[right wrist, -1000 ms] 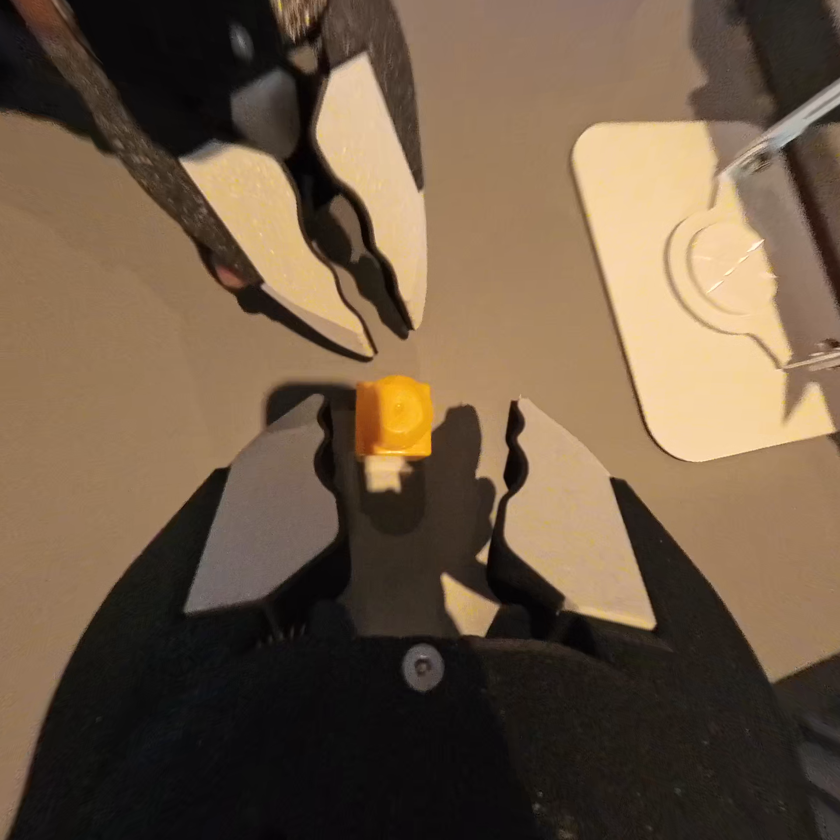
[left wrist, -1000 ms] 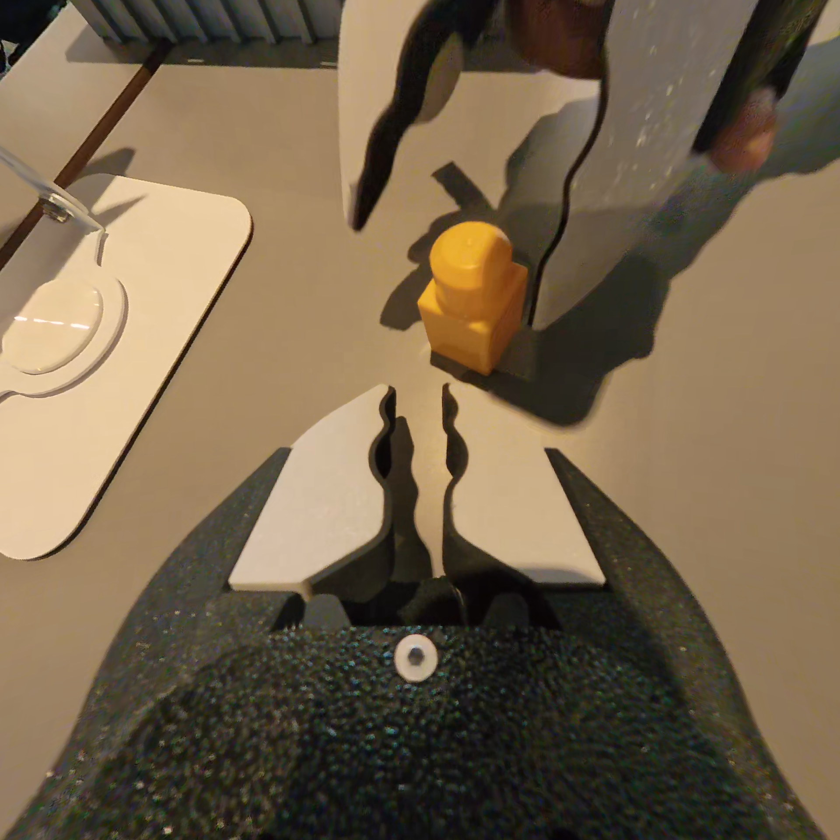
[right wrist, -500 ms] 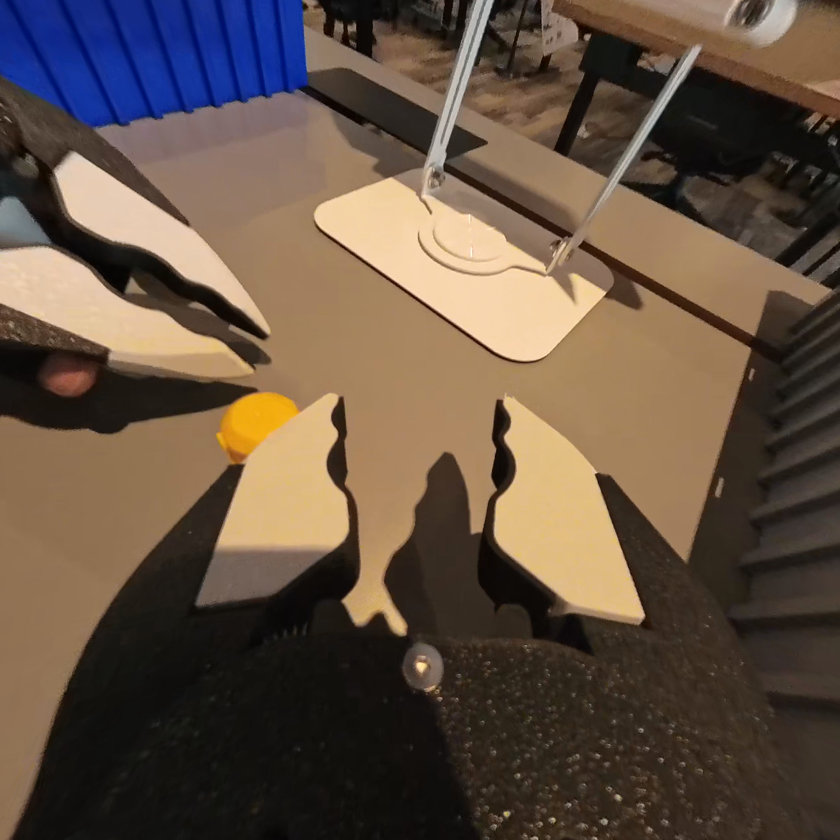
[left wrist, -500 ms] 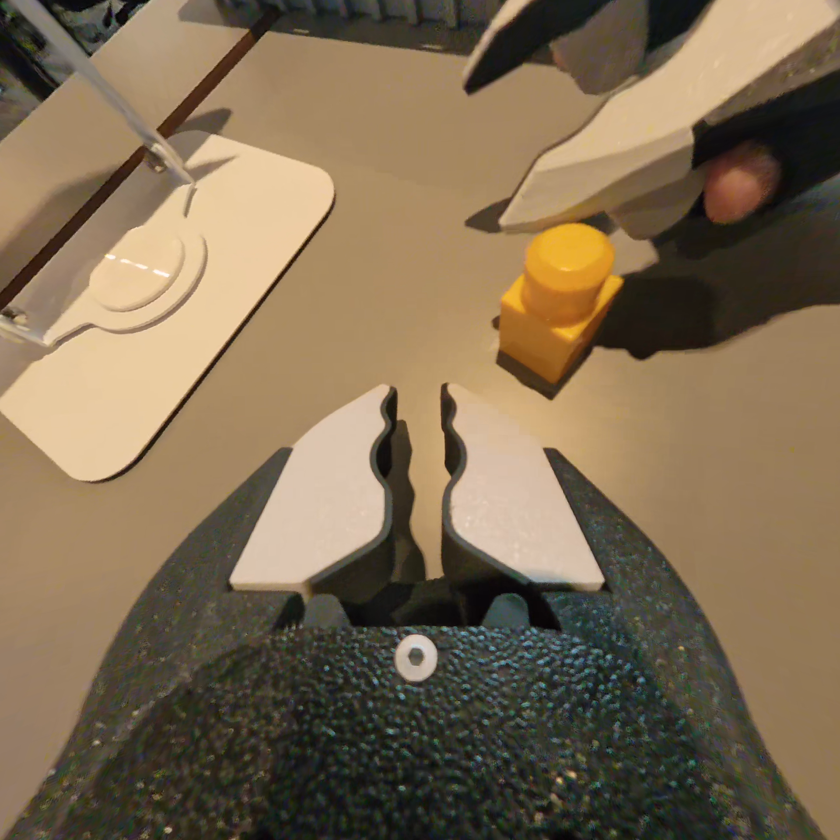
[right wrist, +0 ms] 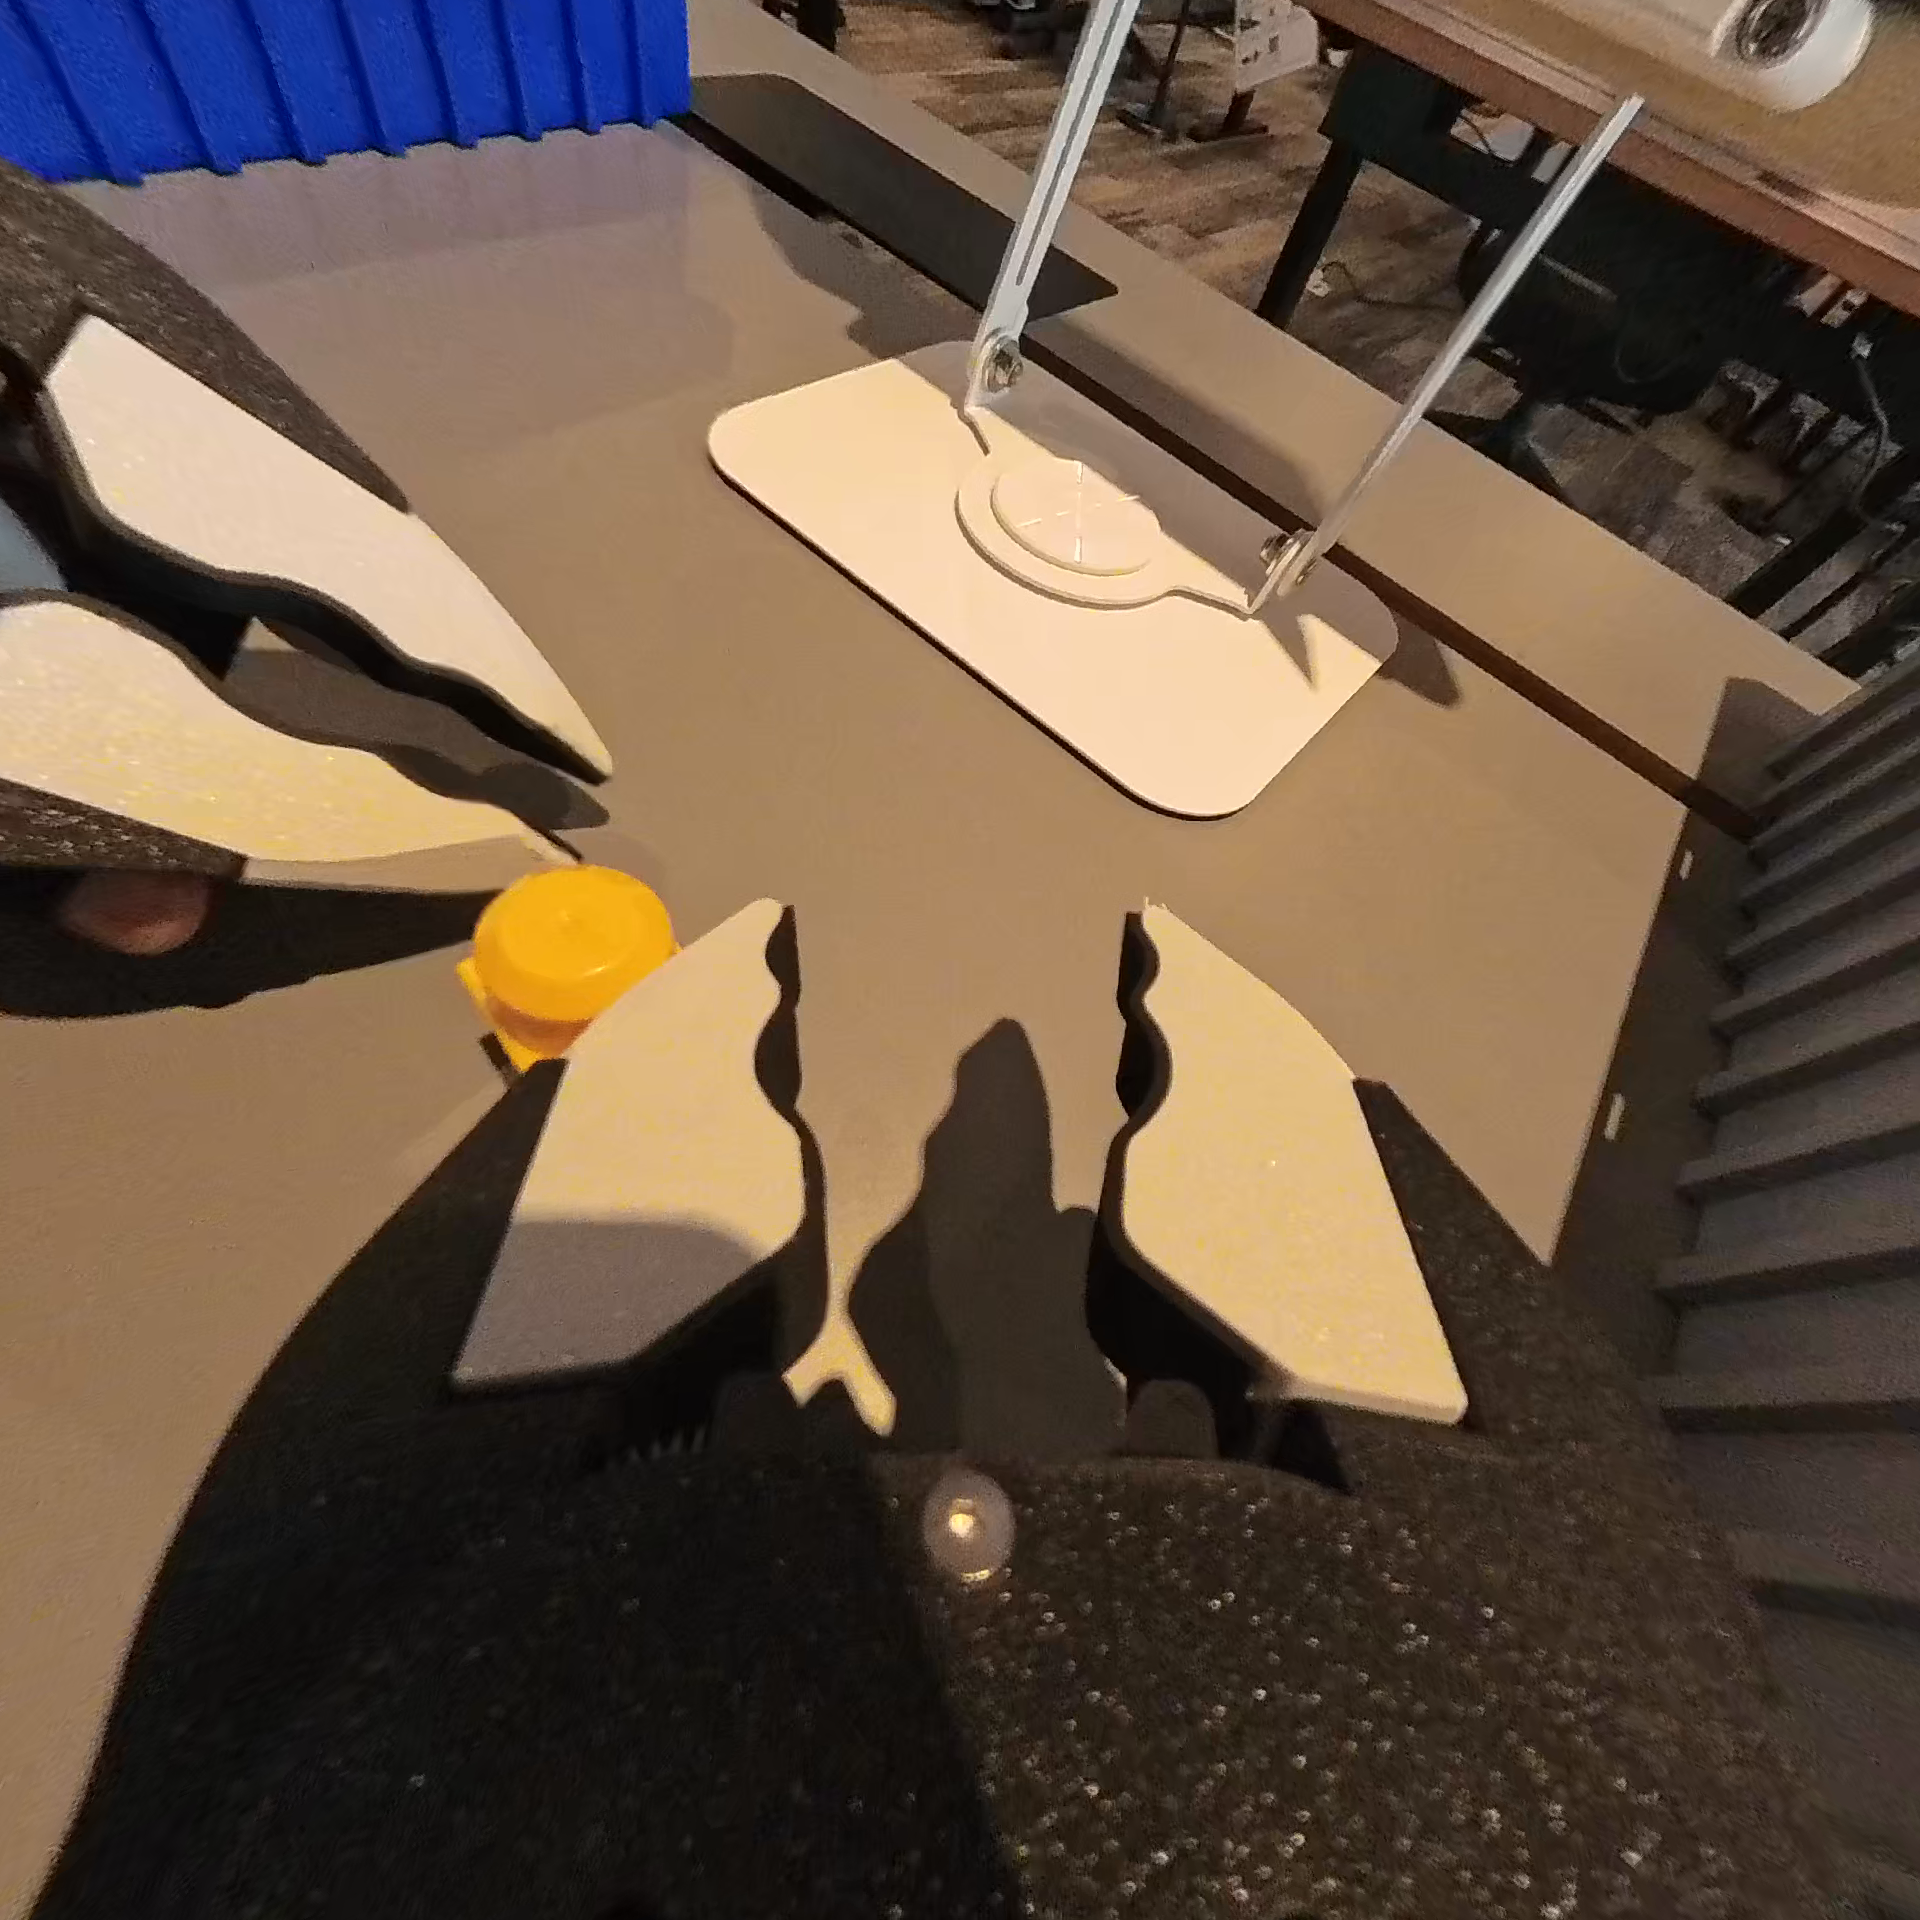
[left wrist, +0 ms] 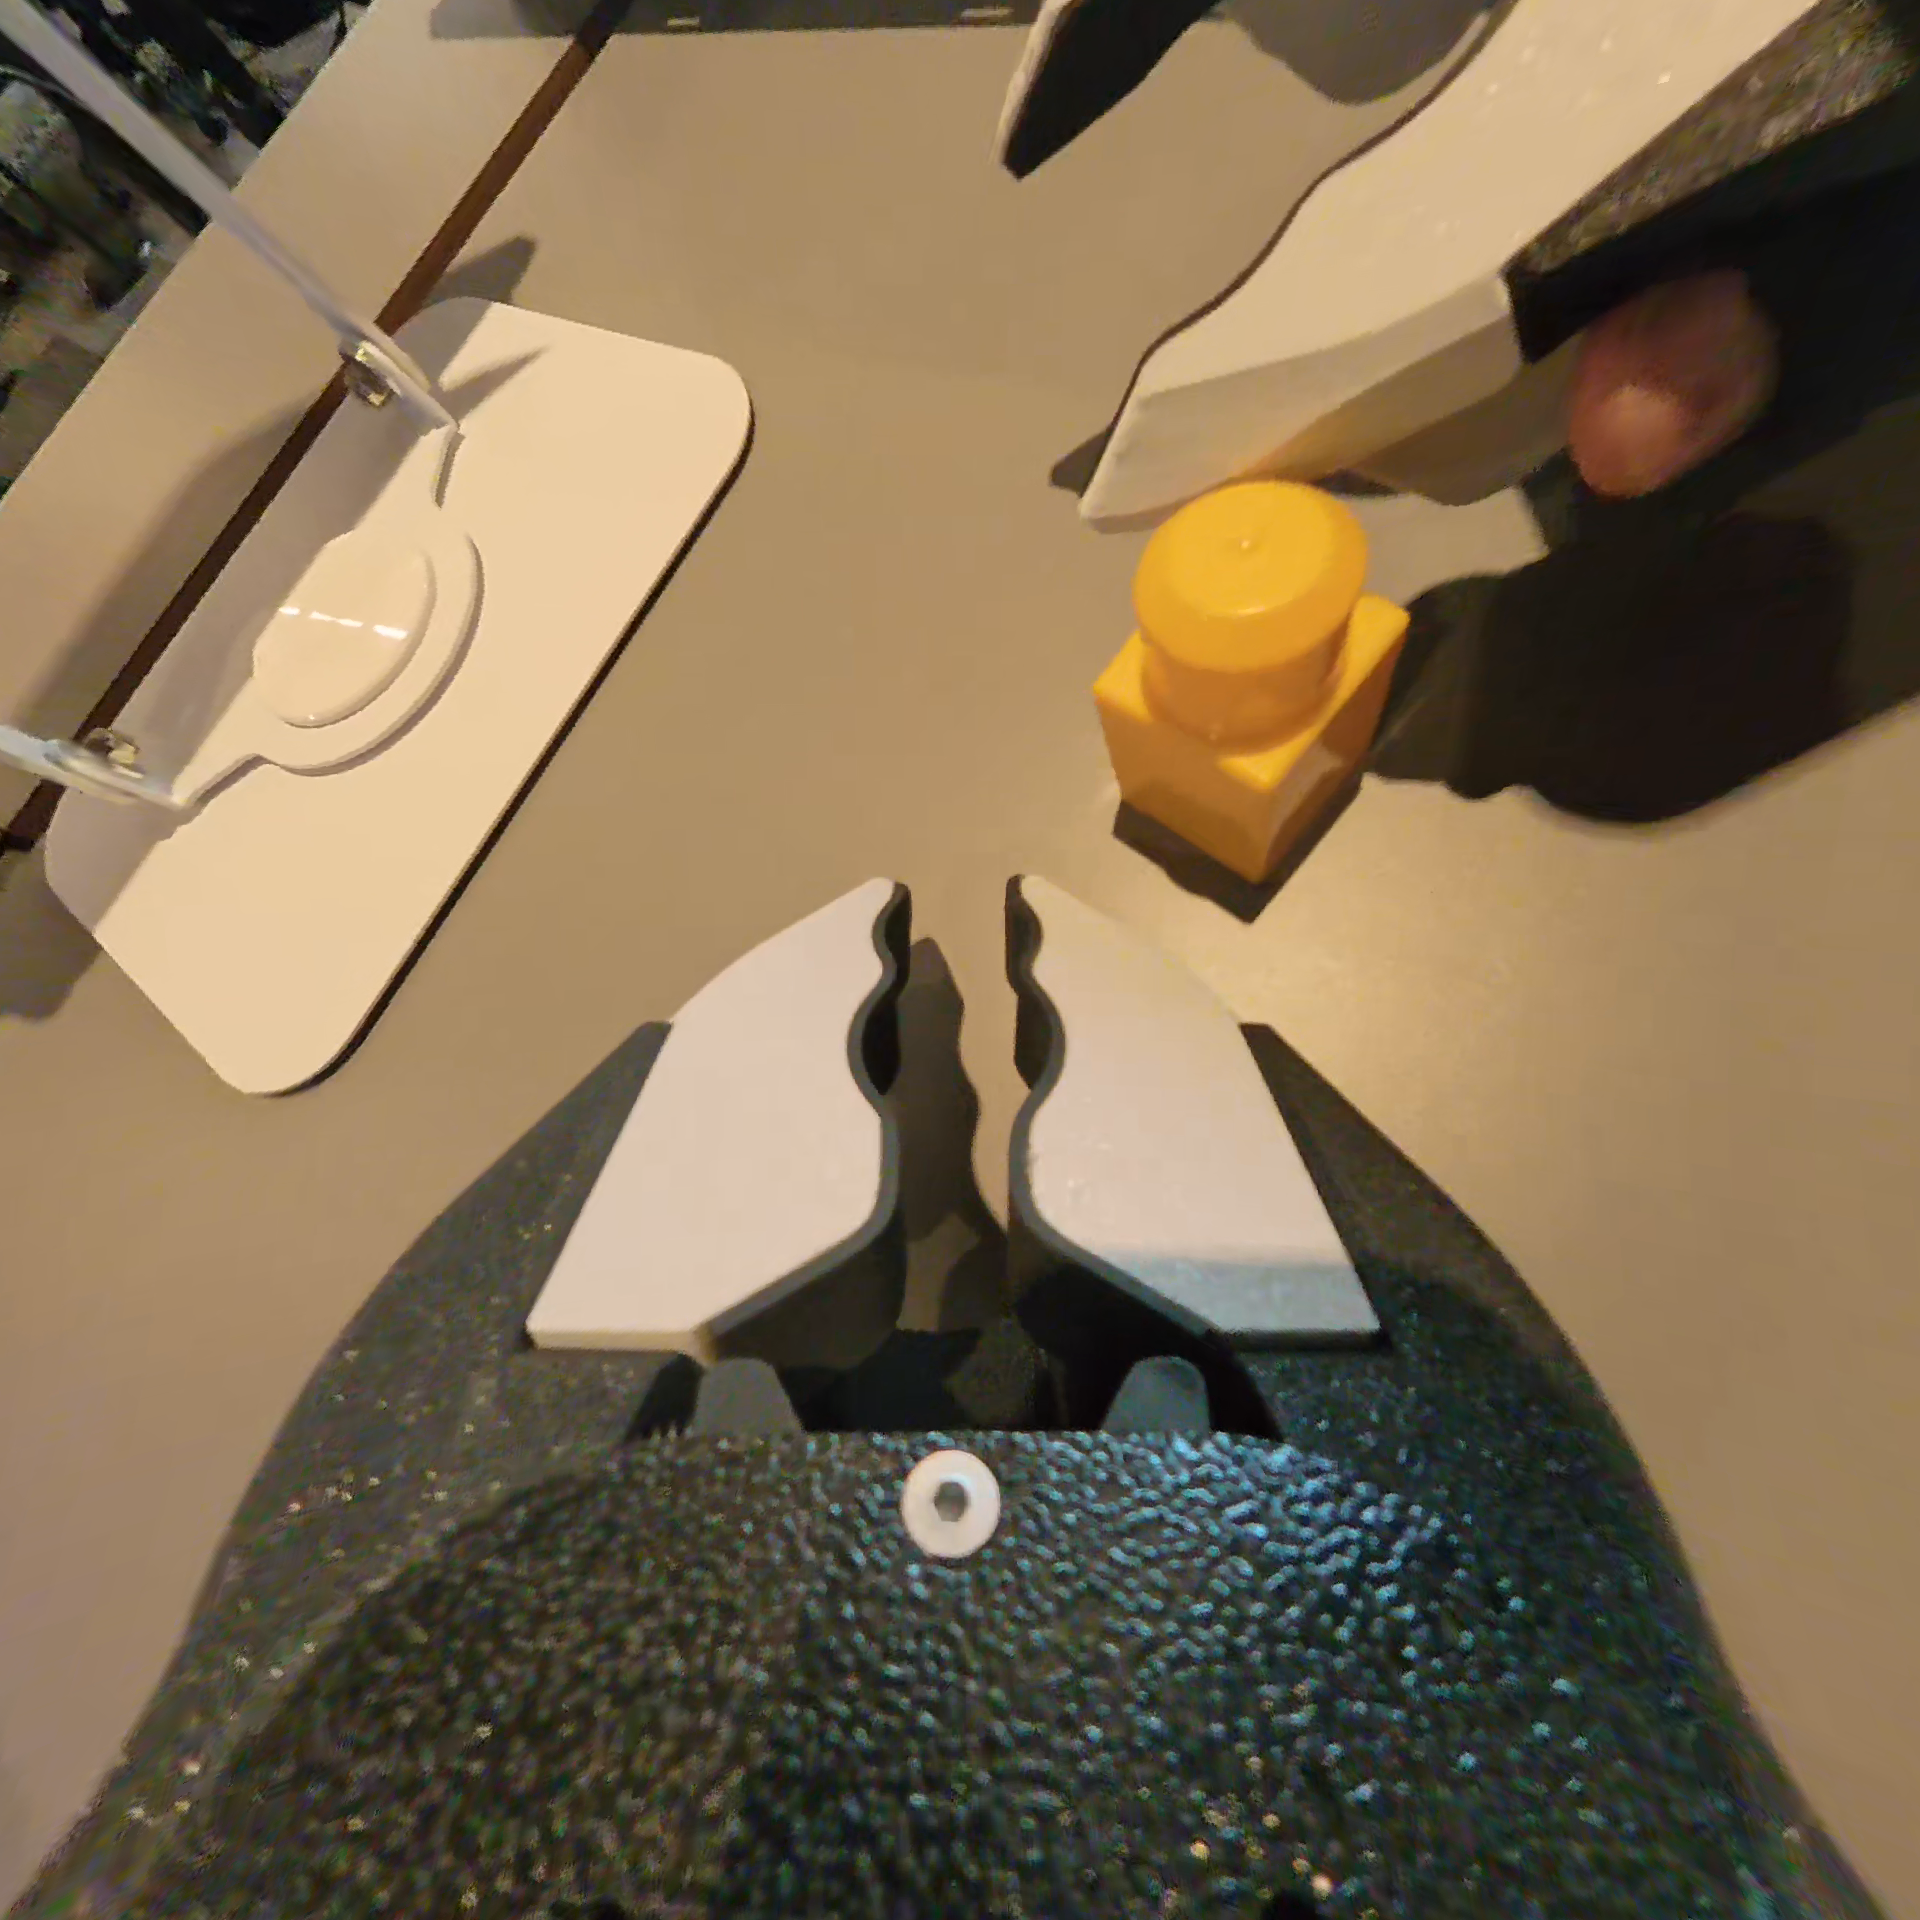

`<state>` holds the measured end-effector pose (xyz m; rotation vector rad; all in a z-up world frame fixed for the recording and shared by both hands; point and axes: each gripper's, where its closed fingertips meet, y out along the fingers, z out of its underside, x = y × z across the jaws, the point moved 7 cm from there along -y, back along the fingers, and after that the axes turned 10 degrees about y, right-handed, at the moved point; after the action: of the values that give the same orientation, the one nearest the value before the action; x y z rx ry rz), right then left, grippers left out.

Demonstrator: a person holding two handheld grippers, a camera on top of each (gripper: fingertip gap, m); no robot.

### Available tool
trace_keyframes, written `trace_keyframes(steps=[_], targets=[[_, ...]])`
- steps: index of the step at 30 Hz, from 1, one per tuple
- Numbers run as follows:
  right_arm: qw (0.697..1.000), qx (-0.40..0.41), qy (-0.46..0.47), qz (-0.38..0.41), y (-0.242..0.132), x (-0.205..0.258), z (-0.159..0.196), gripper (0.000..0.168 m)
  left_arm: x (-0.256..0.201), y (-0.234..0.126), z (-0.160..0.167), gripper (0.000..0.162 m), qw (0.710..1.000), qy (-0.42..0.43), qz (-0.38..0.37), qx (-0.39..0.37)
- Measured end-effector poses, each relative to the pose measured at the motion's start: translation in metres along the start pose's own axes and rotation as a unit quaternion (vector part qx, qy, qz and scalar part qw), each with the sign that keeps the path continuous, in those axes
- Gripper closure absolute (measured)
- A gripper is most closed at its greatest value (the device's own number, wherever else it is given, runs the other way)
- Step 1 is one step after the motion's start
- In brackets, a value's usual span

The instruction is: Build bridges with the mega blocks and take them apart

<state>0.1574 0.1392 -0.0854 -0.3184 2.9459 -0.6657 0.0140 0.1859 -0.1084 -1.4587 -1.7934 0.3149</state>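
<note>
A single orange mega block (left wrist: pixel 1247 686) with one round stud stands upright on the grey table. In the left wrist view it lies ahead and to the right of my left gripper (left wrist: pixel 956 904), whose fingers stand almost together with nothing between them. My right gripper (left wrist: pixel 1049 332) hovers over the block's far side, one finger tip just above the stud. In the right wrist view my right gripper (right wrist: pixel 956 920) is open and empty. The block (right wrist: pixel 566 945) sits just outside its left finger, partly hidden by it. The left gripper (right wrist: pixel 587 810) shows at the left.
A white stand base (left wrist: pixel 416 675) with thin metal arms lies on the table, also in the right wrist view (right wrist: pixel 1039 603). A blue ridged bin (right wrist: pixel 312 73) stands at the back. The table edge and a dark ridged surface (right wrist: pixel 1818 1039) are at the right. The block (right wrist: pixel 566 945) sits 4 cm or so from the ends of my right fingers. It turns up in the left wrist view (left wrist: pixel 1262 544) as well.
The right gripper tilted up and swung right, so the block went from between its fingers to outside its left finger. In the left wrist view the block shifted right and closer.
</note>
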Motion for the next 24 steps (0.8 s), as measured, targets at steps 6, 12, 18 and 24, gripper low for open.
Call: trace_keyframes(steps=[6,12,18,24], targets=[[1.000,-0.008,0.015,0.003,-0.004,-0.004,0.001,0.109,0.013,-0.049,0.019,0.144,0.998,-0.058,-0.038,-0.004],[1.000,-0.010,0.014,-0.005,-0.005,-0.003,0.002,0.109,0.079,-0.183,0.058,0.143,0.985,-0.070,-0.152,0.036],[1.000,-0.018,0.015,-0.012,-0.006,-0.003,0.001,0.110,0.179,-0.291,0.141,0.132,0.974,-0.131,-0.145,0.111],[0.999,-0.033,-0.032,-0.003,-0.009,0.006,0.001,0.114,0.237,-0.287,0.236,0.115,0.973,-0.087,-0.051,0.210]])
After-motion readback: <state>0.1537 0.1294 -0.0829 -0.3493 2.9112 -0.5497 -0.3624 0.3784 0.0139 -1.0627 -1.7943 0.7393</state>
